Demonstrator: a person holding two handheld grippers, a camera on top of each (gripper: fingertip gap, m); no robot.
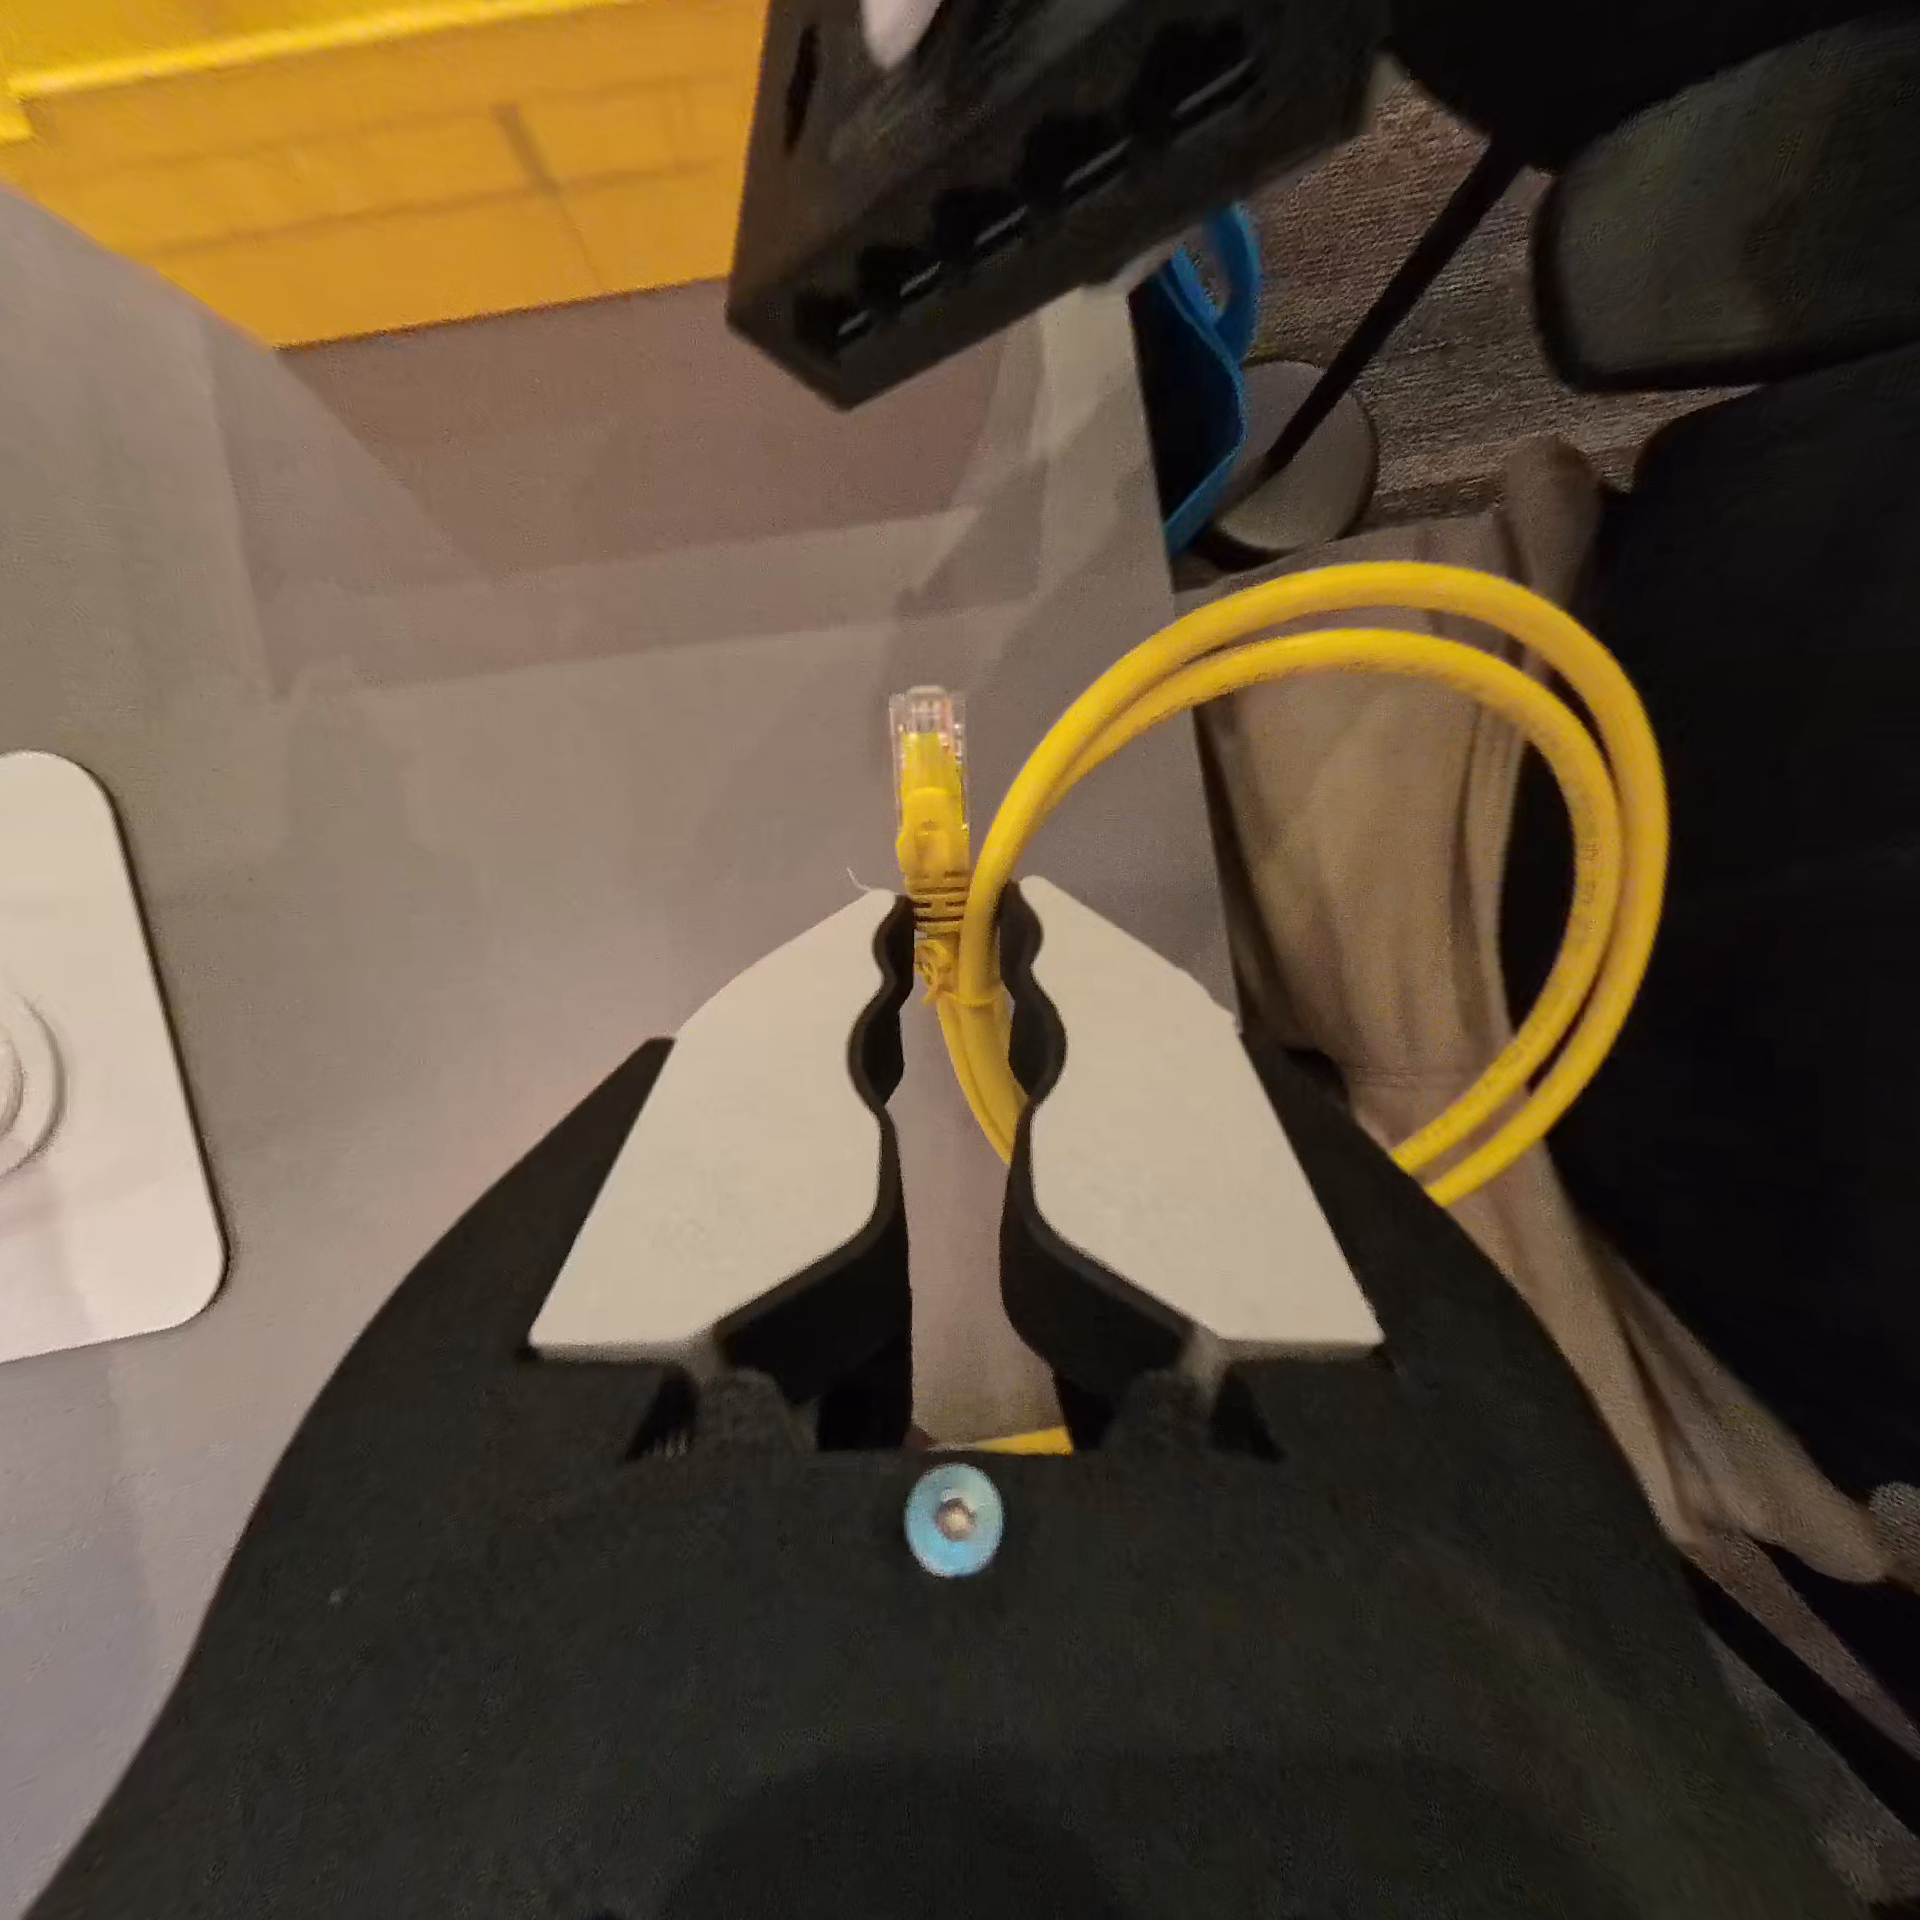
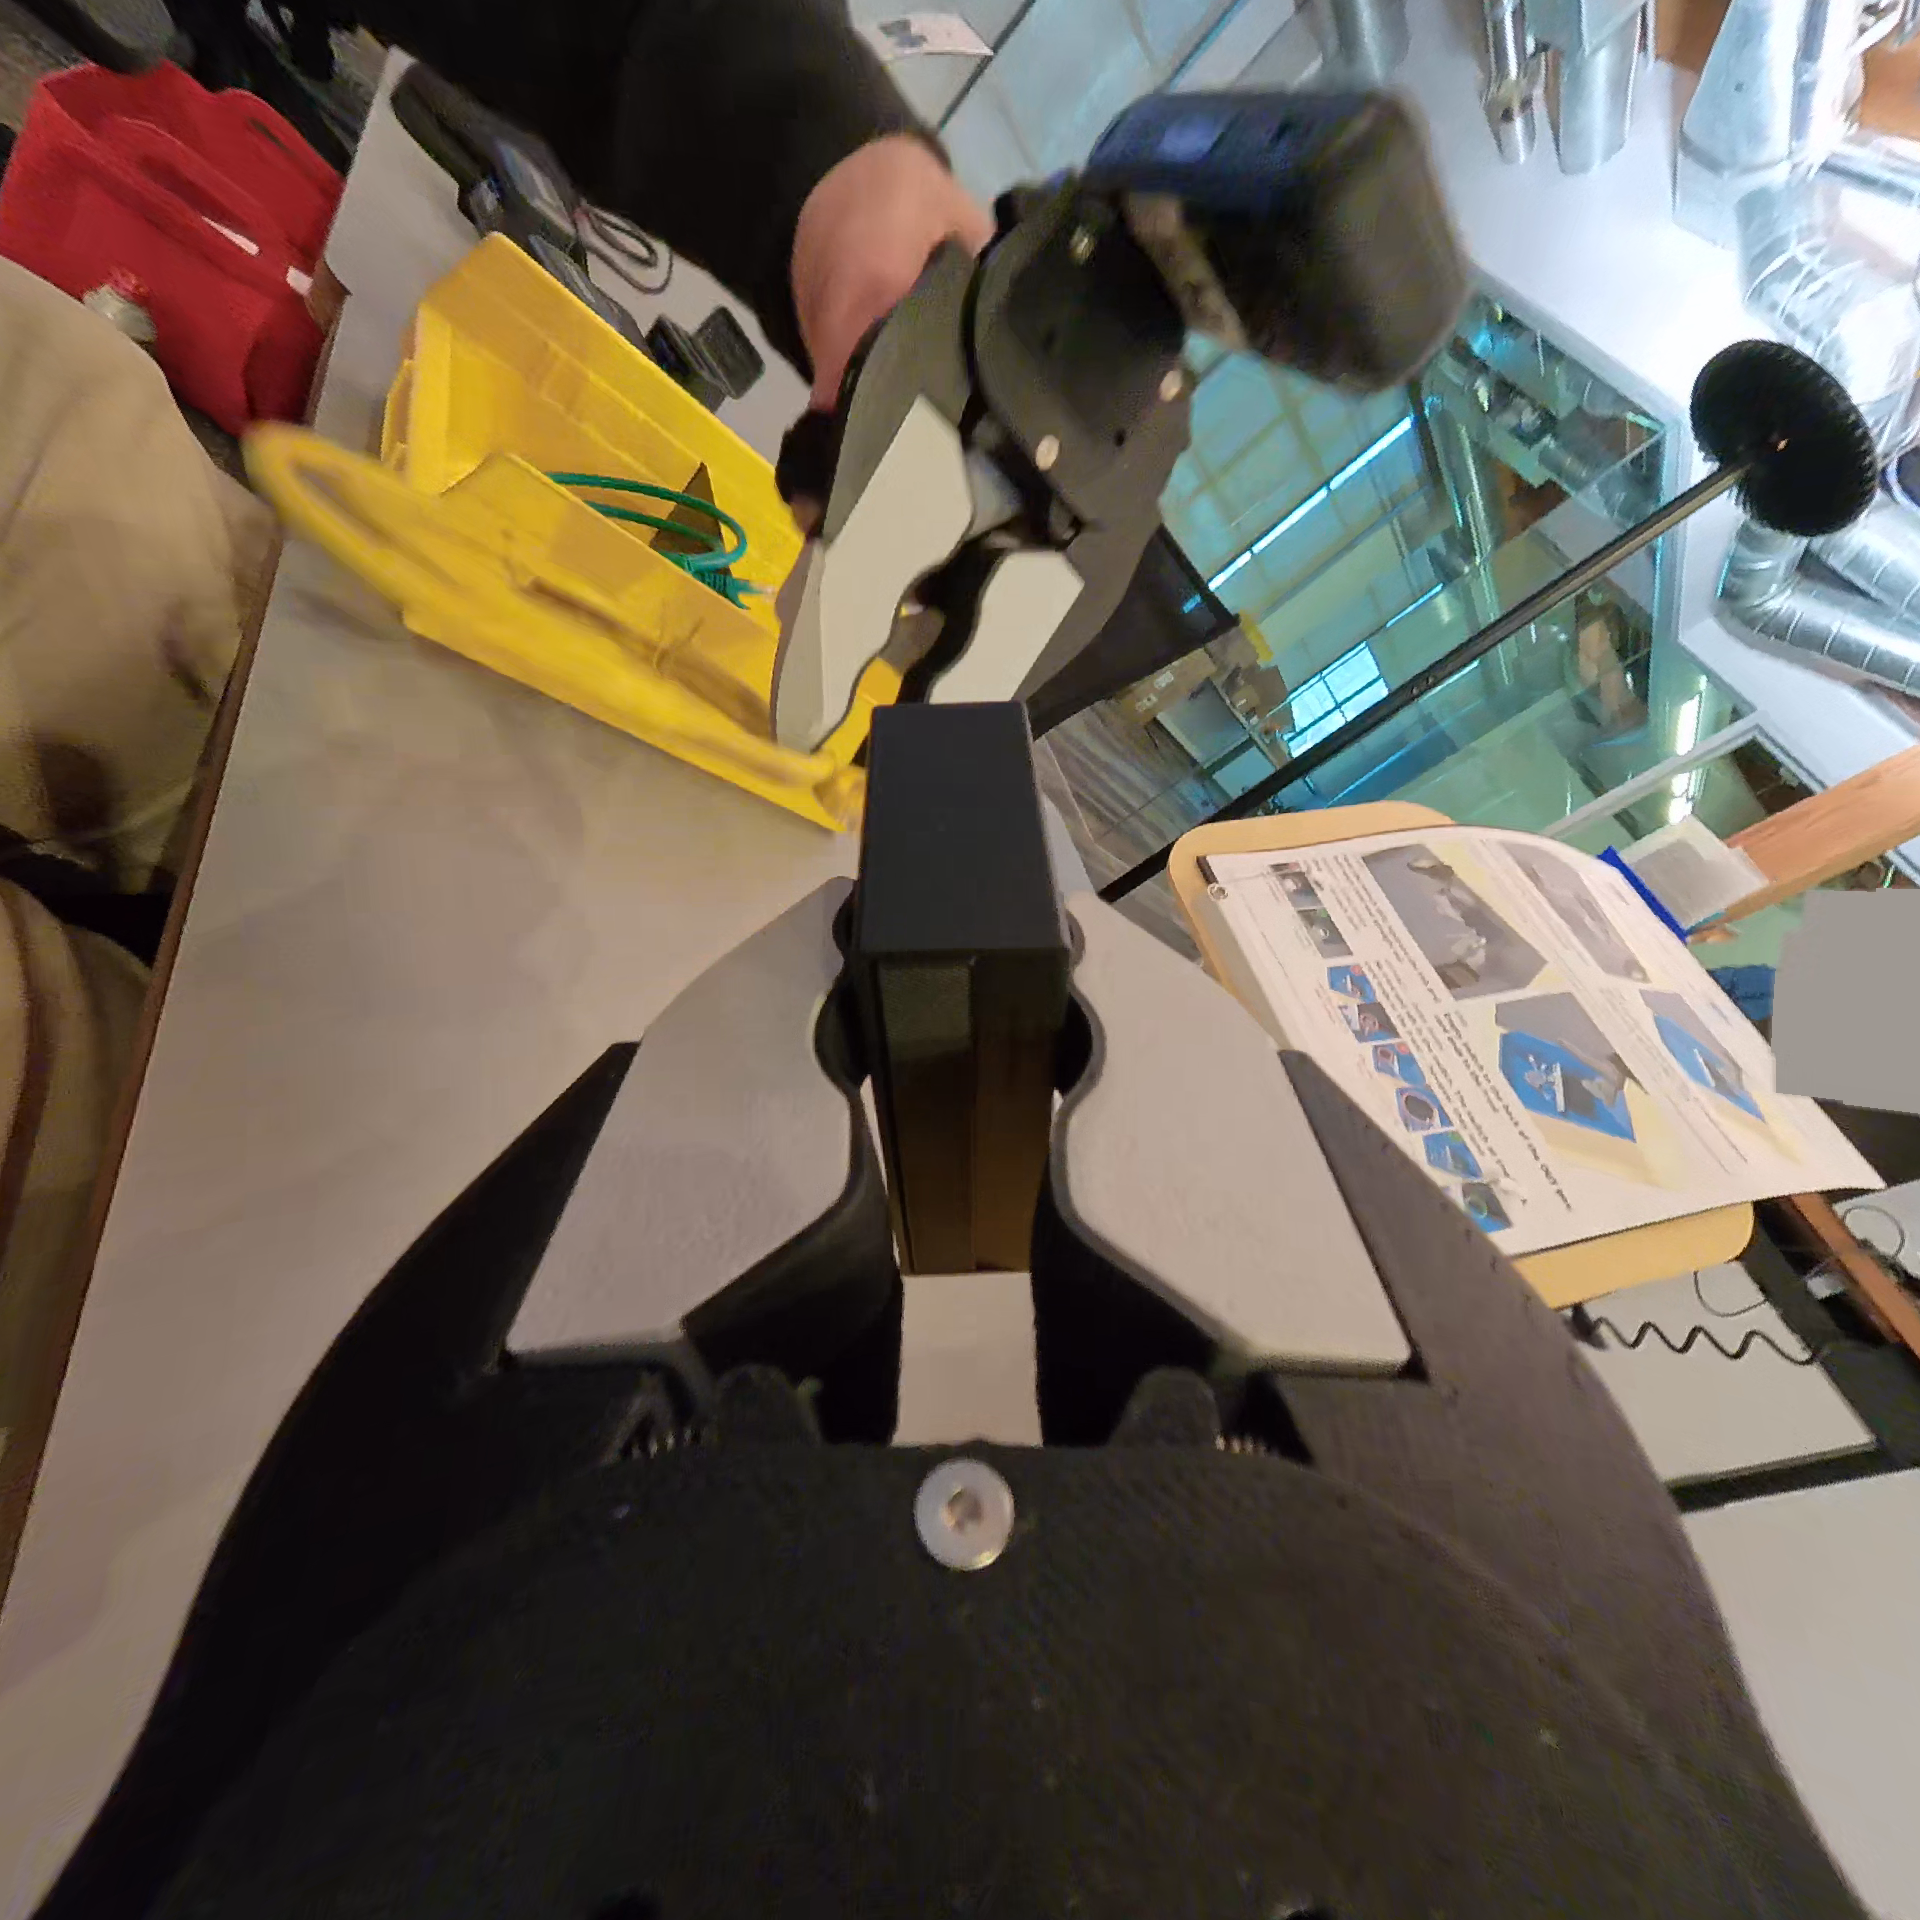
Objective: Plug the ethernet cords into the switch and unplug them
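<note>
Unplugged yellow cord [image 1: 1351, 790], black switch [image 1: 1039, 177]

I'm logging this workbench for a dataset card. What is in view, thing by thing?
switch: 1, black, held up off the table in the right tongs
cord: 1, yellow, looped, clear plug pointing at the switch ports, in the left tongs
green cord: 1, inside the yellow box
box: 1, yellow, far end of the table
table: 1, grey
clipboard: 1, tan, with a printed sheet, right of the switch
bag: 1, red, beyond the table's far left corner
pad: 1, white, left edge of the table
hand: 1, gripping the left tool
left tongs: shut on the cord
right tongs: shut on the switch
</note>
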